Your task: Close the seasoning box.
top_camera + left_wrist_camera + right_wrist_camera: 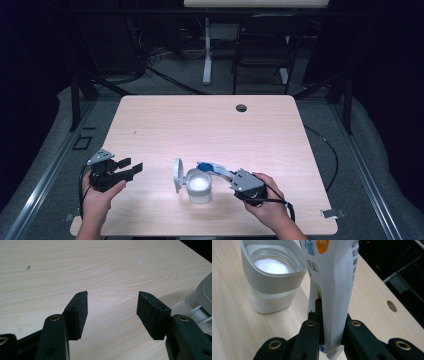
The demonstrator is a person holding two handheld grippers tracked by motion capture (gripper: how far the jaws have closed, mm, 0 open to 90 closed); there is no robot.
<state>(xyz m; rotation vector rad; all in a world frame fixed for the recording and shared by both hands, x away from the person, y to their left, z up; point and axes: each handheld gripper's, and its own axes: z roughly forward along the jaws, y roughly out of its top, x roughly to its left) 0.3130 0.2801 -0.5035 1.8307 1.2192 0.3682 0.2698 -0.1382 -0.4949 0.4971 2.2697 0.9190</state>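
White printed plastic pouch [332, 290], blue and orange markings, clamped in your right gripper [329, 327], tilted beside rim of open clear jar [272, 277] with white collar, white grains inside. Hinged lid [177, 175] swung aside. Your left gripper [112, 312] released, jaws apart over pale wooden table [200, 125].

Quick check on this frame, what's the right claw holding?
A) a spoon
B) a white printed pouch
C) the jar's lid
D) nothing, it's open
B: in the right gripper view the right claw is clamped on the lower end of a white printed pouch, which stands next to the open jar with white powder inside; the left claw is open over bare table.
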